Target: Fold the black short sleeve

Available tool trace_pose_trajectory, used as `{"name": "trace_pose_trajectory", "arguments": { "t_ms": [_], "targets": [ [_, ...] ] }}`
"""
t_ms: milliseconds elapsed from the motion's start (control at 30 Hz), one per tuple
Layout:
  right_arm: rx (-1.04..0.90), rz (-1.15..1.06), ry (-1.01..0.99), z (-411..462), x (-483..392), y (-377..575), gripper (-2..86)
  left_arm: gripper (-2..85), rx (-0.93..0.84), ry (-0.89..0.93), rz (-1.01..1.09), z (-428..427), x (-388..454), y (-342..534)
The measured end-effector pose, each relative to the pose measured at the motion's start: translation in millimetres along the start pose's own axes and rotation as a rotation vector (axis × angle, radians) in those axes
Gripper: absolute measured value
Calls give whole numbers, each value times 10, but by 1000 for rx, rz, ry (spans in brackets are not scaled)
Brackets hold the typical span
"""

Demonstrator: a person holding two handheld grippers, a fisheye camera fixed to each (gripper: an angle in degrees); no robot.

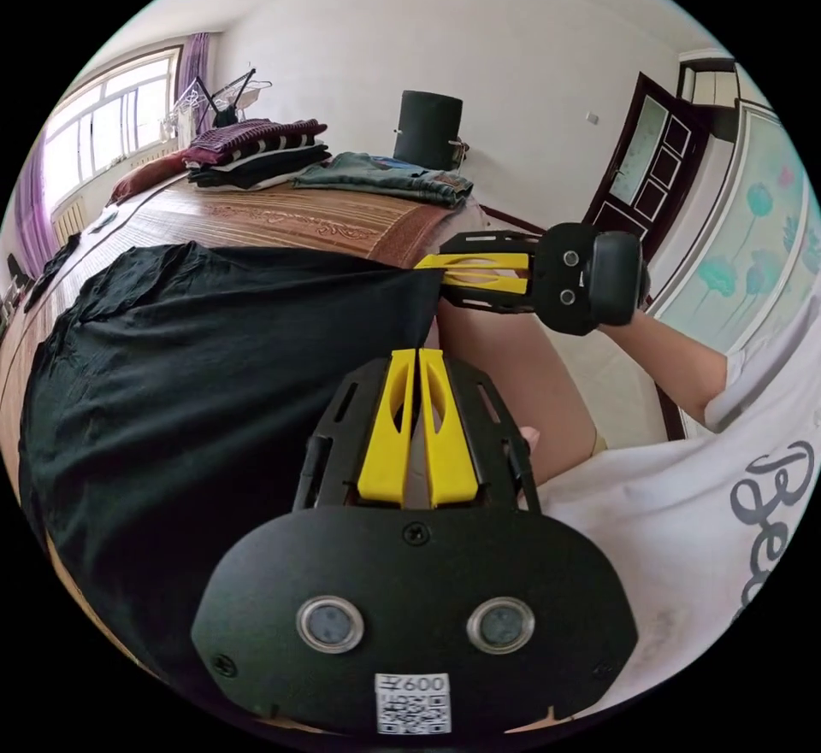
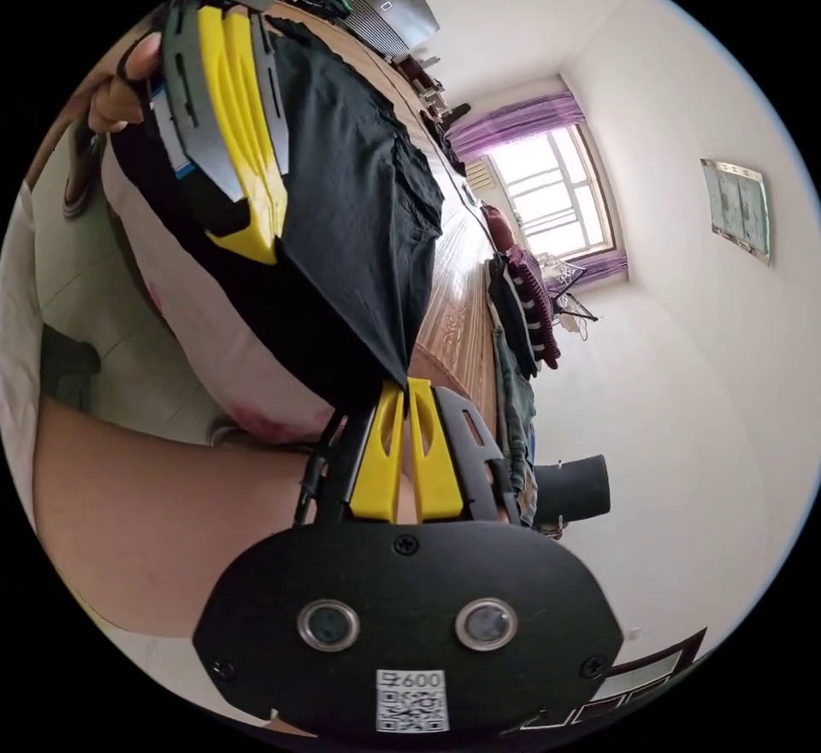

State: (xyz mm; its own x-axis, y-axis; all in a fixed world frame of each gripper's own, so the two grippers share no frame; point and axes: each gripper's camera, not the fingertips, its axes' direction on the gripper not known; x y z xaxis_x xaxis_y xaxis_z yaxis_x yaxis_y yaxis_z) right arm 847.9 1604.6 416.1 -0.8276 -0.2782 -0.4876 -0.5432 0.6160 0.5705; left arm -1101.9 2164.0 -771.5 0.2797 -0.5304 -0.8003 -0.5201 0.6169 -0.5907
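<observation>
The black short-sleeve shirt (image 1: 214,377) hangs stretched between both grippers, its far part lying on the bed's woven mat (image 1: 282,227). My left gripper (image 1: 417,353) is shut on the shirt's near edge. The right gripper (image 1: 421,267) comes in from the right, a short way beyond the left one, shut on a corner of the same edge. In the right gripper view the shirt (image 2: 359,189) runs from my right gripper (image 2: 406,383), shut on its corner, up to the left gripper (image 2: 261,253), held by a hand at the upper left.
A stack of folded clothes (image 1: 256,150), folded jeans (image 1: 385,176) and a black cylinder (image 1: 428,129) sit at the bed's far end. A dark door (image 1: 641,163) stands to the right. The person's arm (image 1: 676,360) and white shirt (image 1: 684,514) are close on the right.
</observation>
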Motion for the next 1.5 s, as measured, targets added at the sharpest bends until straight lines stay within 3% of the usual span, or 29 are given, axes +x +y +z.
{"name": "trace_pose_trajectory", "arguments": {
  "t_ms": [333, 500, 600, 700, 833, 1033, 1200, 1300, 1400, 1500],
  "targets": [
    [-117, -40, 28, 78, 299, -101, -9, 11, -18, 62, -22, -81, -47, 90],
    [-313, 278, -195, 96, 1232, -169, -9, 14, -12, 21, 42, 14, 132, 179],
    [-188, 407, -193, -100, 1759, -225, -8, 13, -34, 182, 50, 155, 274, 214],
    [75, 528, -351, -198, 2189, -537, -8, 13, -27, 250, 77, 196, 563, 192],
    [224, 601, -567, 253, 2672, -1258, -8, 14, 36, 83, 132, -119, 812, -6],
    [132, 711, -864, 1460, 3243, -2327, -9, 18, 79, -209, -27, -678, 476, -277],
    [72, 675, -869, 2038, 3482, -3011, -9, 19, -30, -492, -257, -893, -9, 14],
    [-59, 602, -825, 2364, 3542, -3271, -9, 16, -115, -596, -437, -1036, -319, 384],
    [-72, 605, -868, 2504, 3825, -3310, -9, 8, -166, -570, -576, -1133, -522, 806],
    [-99, 563, -867, 2505, 3974, -3459, -9, 4, -20, -456, -664, -1208, -451, 1124]
  ]
}}
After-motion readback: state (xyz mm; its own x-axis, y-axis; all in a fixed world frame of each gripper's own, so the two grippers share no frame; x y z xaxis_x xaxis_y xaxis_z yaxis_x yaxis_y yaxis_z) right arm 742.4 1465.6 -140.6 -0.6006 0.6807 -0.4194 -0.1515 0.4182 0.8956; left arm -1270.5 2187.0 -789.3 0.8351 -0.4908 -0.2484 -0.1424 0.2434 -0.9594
